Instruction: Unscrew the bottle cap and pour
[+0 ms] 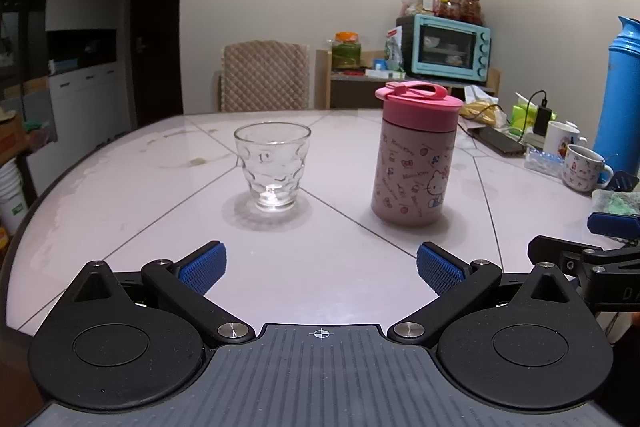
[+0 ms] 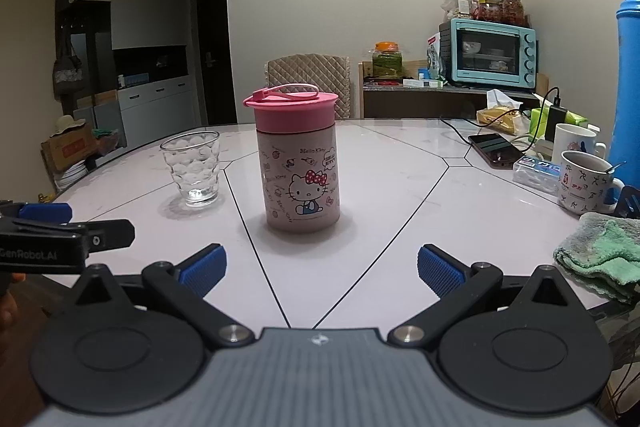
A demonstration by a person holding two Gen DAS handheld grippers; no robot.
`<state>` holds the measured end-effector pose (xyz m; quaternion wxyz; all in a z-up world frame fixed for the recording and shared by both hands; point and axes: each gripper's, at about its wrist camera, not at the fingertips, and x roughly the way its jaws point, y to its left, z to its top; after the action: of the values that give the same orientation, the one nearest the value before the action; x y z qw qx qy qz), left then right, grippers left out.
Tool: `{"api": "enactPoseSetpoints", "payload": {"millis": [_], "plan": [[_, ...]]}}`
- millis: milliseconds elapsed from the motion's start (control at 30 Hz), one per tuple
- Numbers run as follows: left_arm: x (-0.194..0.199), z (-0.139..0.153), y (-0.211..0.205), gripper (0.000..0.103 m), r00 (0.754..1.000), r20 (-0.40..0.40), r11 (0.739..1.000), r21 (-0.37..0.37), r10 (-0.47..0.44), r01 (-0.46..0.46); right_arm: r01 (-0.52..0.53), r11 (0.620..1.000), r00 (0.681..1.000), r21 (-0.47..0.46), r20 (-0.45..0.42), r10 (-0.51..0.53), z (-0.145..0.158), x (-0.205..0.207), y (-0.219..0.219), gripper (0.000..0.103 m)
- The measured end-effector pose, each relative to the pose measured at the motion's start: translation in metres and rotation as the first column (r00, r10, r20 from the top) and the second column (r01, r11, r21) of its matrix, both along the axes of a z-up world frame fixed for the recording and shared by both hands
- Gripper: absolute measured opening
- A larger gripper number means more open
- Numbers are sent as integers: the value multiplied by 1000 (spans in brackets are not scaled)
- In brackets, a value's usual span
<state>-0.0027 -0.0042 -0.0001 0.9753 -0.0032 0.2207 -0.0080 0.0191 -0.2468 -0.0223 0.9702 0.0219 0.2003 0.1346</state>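
Observation:
A pink Hello Kitty bottle (image 1: 414, 167) with a pink screw cap (image 1: 418, 103) stands upright on the white table (image 1: 320, 247). A clear empty glass (image 1: 272, 165) stands to its left. In the right wrist view the bottle (image 2: 298, 179), its cap (image 2: 292, 109) and the glass (image 2: 194, 169) show too. My left gripper (image 1: 322, 269) is open and empty, short of both. My right gripper (image 2: 322, 269) is open and empty, in front of the bottle. Each gripper shows at the edge of the other's view.
At the right stand two mugs (image 2: 586, 183), a phone (image 2: 494, 147) with a cable, a tall blue flask (image 2: 628, 75) and a green cloth (image 2: 600, 255) near the table edge. A chair (image 2: 308, 83) stands behind the table. A shelf holds a teal oven (image 2: 492, 53).

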Motion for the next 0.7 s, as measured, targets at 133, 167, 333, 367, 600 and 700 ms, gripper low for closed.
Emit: {"api": "enactPoseSetpoints", "payload": {"millis": [133, 167, 333, 367, 600, 700], "plan": [[1, -1, 1, 103, 1000, -1, 1000, -1, -4, 4, 2, 1000, 1000, -1, 1, -2, 0, 0, -1, 103], [1, -1, 0, 103, 1000, -1, 1000, -1, -4, 4, 2, 1000, 1000, -1, 2, -2, 0, 0, -2, 103], [2, -2, -1, 103, 1000, -3, 1000, 2, -9, 9, 5, 1000, 1000, 0, 2, -5, 0, 0, -5, 103], [3, -2, -2, 103, 1000, -4, 1000, 2, -9, 9, 6, 1000, 1000, 0, 3, -6, 0, 0, -5, 103], [4, -2, -3, 103, 1000, -5, 1000, 1, -16, 16, 10, 1000, 1000, 0, 4, -10, 0, 1, -9, 103], [5, -3, -4, 103, 1000, -7, 1000, 1, -18, 18, 10, 1000, 1000, 0, 3, -10, 0, 1, -10, 103]]}}
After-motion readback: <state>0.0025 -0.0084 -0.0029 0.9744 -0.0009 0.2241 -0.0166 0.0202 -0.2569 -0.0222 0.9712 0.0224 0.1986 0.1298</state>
